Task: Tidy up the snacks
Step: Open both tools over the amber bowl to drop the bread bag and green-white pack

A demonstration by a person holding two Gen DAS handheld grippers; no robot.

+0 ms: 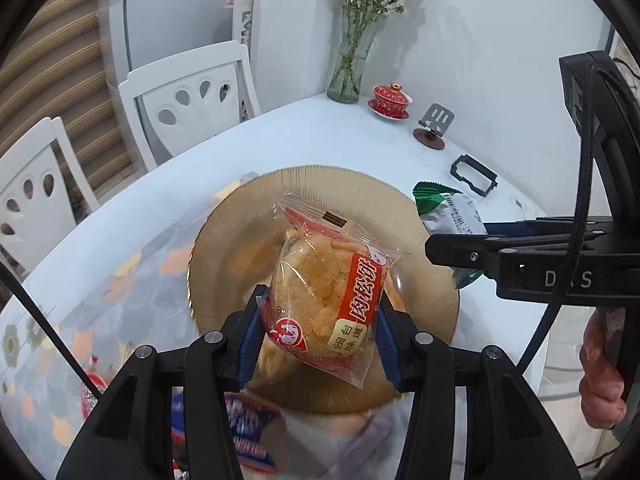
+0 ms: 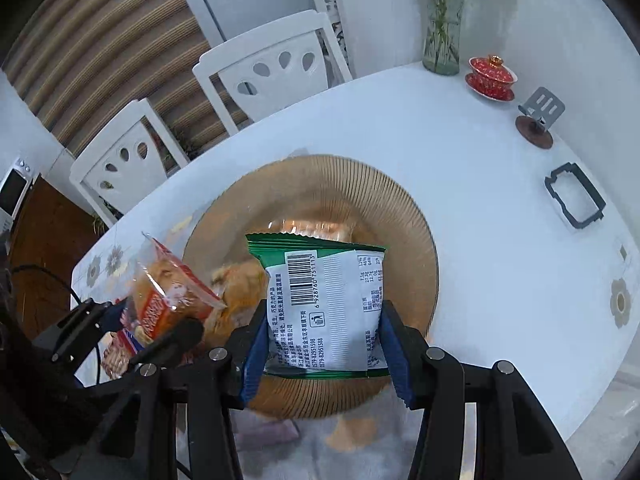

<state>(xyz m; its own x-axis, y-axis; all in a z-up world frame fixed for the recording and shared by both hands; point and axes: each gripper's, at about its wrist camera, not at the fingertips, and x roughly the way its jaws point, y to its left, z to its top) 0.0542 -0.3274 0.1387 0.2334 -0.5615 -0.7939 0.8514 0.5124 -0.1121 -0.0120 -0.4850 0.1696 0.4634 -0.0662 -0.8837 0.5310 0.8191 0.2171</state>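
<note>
Clear red-trim pastry packet (image 1: 326,296), golden cake inside, is tilted above the ribbed gold plate (image 1: 224,224). Green-white snack packet (image 2: 326,312), barcode side up, is upright over same plate, w/ more snacks inside.

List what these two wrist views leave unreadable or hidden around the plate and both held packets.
- Left wrist view: plate centre hidden by the pastry packet.
- Right wrist view: front of the green packet faces away.
- Left wrist view: blue-and-red wrapper blurred, cut by the left gripper.
</note>
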